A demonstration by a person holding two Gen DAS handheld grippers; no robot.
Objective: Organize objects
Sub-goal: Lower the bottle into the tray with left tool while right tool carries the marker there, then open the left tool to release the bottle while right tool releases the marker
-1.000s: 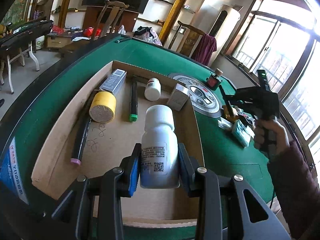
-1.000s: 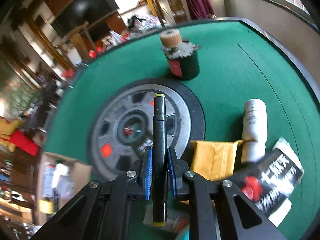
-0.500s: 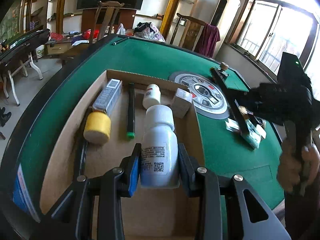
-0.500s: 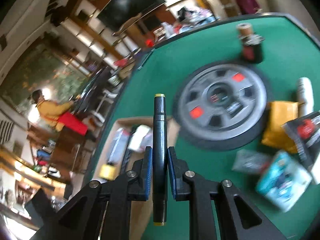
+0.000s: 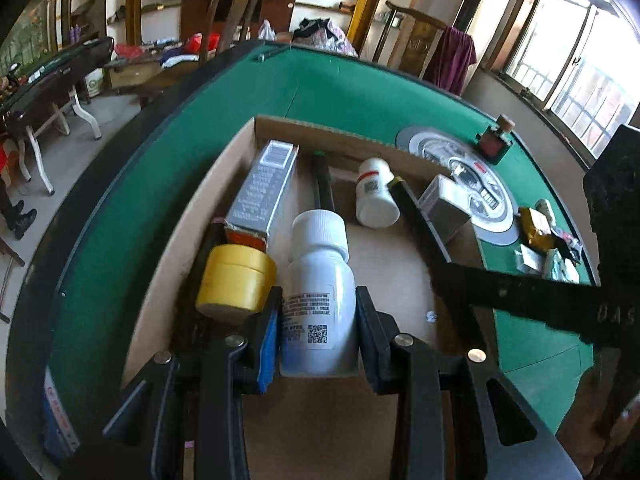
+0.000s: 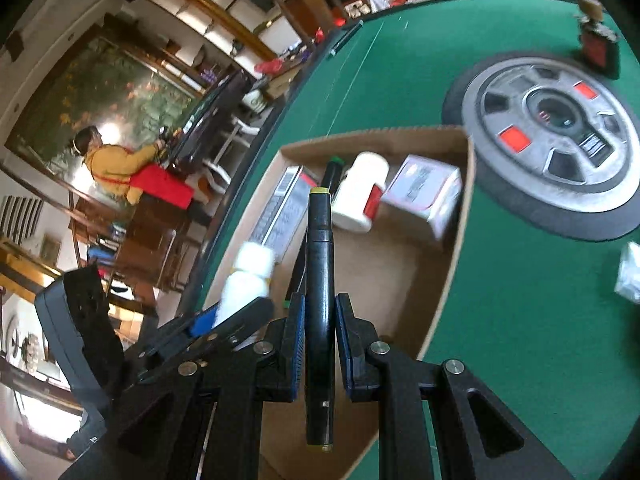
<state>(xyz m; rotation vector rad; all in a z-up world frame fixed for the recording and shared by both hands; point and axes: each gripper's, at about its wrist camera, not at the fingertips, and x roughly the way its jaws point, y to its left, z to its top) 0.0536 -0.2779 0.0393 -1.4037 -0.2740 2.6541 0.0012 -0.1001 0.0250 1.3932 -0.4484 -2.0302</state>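
Two grips over cardboard box point(image 5: 256, 128), left gripper point(image 5: 318, 328) pinching white labelled bottle point(image 5: 320, 280), right gripper point(image 6: 320, 344) clamping black yellow-tipped marker point(image 6: 319, 280)

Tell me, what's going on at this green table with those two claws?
A person is tidying loose items into a cardboard box, a hand-held claw in each hand. The left claw grips a white bottle over the box floor, beside a yellow tape roll. The right claw is shut on a black marker and hangs above the box too. A small bottle, two cartons and another marker already lie inside; more clutter waits on the table.
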